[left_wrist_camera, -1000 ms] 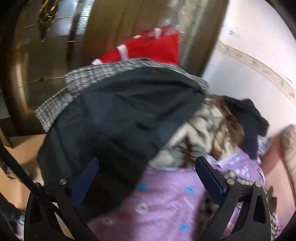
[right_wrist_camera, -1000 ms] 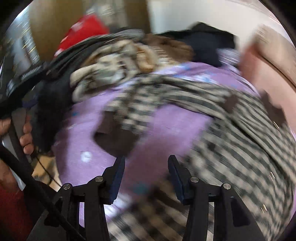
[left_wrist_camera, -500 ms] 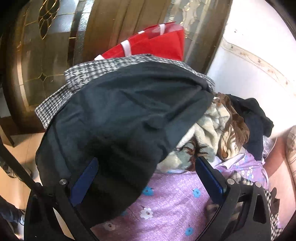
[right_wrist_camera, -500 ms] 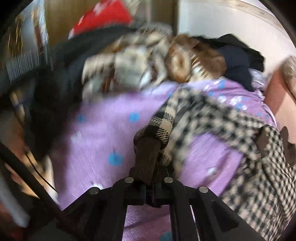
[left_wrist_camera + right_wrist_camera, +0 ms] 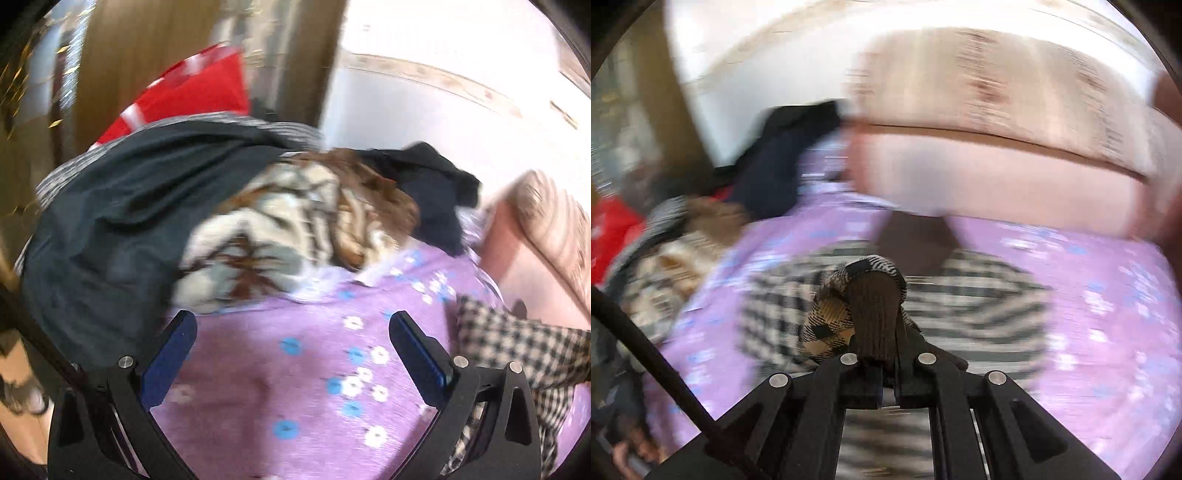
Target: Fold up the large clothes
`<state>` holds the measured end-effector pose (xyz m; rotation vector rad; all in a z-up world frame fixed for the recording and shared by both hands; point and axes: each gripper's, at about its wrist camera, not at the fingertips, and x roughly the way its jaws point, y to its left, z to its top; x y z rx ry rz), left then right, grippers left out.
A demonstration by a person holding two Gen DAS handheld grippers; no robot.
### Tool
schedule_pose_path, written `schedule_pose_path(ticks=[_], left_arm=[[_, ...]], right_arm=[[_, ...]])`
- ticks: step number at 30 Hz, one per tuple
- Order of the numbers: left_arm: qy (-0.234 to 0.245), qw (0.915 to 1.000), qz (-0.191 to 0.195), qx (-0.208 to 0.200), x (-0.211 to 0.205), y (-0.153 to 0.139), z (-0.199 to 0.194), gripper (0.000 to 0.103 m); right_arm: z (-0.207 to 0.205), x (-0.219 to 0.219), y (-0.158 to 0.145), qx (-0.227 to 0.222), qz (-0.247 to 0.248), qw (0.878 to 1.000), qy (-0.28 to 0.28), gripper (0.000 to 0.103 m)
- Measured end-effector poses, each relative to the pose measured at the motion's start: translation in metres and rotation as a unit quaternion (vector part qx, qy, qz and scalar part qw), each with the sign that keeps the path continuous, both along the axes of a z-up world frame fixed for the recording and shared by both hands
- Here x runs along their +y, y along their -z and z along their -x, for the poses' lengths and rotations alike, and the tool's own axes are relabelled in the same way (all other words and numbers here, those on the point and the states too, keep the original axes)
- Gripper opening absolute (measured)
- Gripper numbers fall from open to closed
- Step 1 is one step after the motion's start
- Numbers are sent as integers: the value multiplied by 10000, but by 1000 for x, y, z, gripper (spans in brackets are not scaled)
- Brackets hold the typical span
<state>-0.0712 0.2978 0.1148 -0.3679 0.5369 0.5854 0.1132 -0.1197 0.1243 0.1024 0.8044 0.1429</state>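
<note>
My right gripper (image 5: 882, 363) now has its jaws pressed together, pinching the brown ribbed cuff (image 5: 875, 314) of the checked garment (image 5: 979, 306). A second ago those jaws were spread over the bed with nothing in them; half a second ago they had already clamped the cuff. Since then the sleeve end has come up off the purple floral sheet (image 5: 1108, 295) and the view has swung toward the pink headboard (image 5: 997, 177), heavy blur all round. The garment's body lies spread on the sheet below the cuff.

My left gripper (image 5: 291, 354) has jaws spread wide, nothing between them, only sheet underneath. Its view has slid off the dark garment (image 5: 110, 229) on the clothes pile (image 5: 277, 236); the checked garment now shows at the right edge (image 5: 517, 350).

Judgement: grasp done, first sleeve fold starting. The left jaws look headed for the other side of the garment, not there yet.
</note>
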Motion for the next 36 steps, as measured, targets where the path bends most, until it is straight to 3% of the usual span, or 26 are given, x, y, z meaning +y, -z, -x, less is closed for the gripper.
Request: schedule_pose_path(ticks=[3,6,8,10,11,14,17,19,22,26,29,34,35,36], left_arm=[[396,9989,-233,5,-28,1,-20,103],[760,9960,-476,47,-54,3,-38,103],[919,9935,-665,111,-71,4,-47,103],[1118,9903,-805,173,-88,5,-55,103],[1174,9896,-814,187,-91,6,-56,103],[1347,9873,-806,247,-103,8,-62,103],[1483,9855,-737,355,-111,13,-67,103],[1526,9847,-735,400,-114,16,-69,103],[1597,9830,-787,452,-119,19,-71,103],[1624,9825,-776,480,-118,21,-74,103],[1648,9826,-703,483,-114,22,-75,103],[1866,9797,-471,555,-112,26,-78,103],[1954,9782,-414,569,-113,27,-77,103],[2041,9766,-349,580,-114,28,-77,103]], right_arm=[[-28,-58,29,342,346,9960,753,4],[-51,-91,61,869,473,9892,1077,6],[-52,-107,68,884,476,9839,1480,14],[-46,-121,68,750,221,9827,1677,29],[-42,-125,64,605,169,9823,1764,30],[-29,-121,51,285,215,9853,1673,30],[-25,-101,42,103,24,9923,1231,30],[-25,-83,44,134,-189,9959,875,30],[-39,-61,70,544,-553,9963,370,30],[-57,-68,112,1000,-370,9912,784,30],[-63,-92,145,1463,-707,9807,1089,25],[-37,-99,123,1195,-863,9836,1036,27],[-27,-102,116,1127,-897,9846,987,29],[-14,-108,111,1065,-938,9852,966,39]])
